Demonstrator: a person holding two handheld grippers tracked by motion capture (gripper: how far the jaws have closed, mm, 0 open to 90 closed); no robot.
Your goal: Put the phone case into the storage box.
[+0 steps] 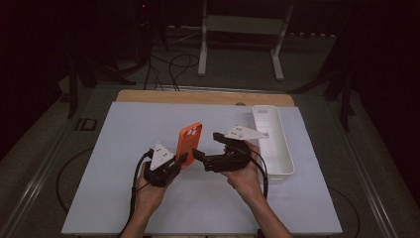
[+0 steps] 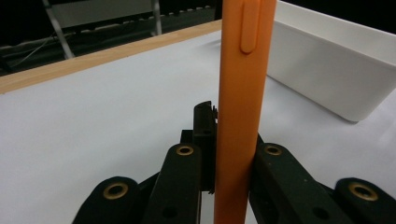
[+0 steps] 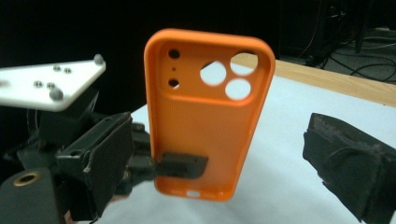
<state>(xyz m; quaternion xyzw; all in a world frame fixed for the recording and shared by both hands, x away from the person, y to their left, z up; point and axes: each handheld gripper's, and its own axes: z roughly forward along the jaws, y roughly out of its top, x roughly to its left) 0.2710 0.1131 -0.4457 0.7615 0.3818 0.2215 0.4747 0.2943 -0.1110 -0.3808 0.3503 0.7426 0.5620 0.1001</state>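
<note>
From the high view I see my left gripper [image 1: 182,159] clamped on the lower end of an orange phone case [image 1: 189,141], which stands upright above the white table mat [image 1: 124,148]. My right gripper [image 1: 198,154] points in from the right toward the case's lower end; whether it touches the case I cannot tell from here. Its jaws look spread, with nothing between them. Both hands come in from the bottom edge. A long white plastic bin [image 1: 272,141] lies on the mat to the right of the right hand, and a wooden table edge [image 1: 198,96] shows beyond the mat.

In the left gripper view I look straight at the case's thin side [image 2: 239,116], rising upright between my two black jaws, which press on it from either side. A raised side button sits near the top of that edge. The white bin [image 2: 336,74] stands on the mat behind it to the right.

In the right gripper view the case [image 3: 205,126] faces me with its open inner side and its camera cut-outs at the top. The left gripper [image 3: 180,165] holds it near the bottom, one black pad lying flat on the inner face. My own jaws stand wide apart at the frame's two sides, clear of the case and holding nothing.
</note>
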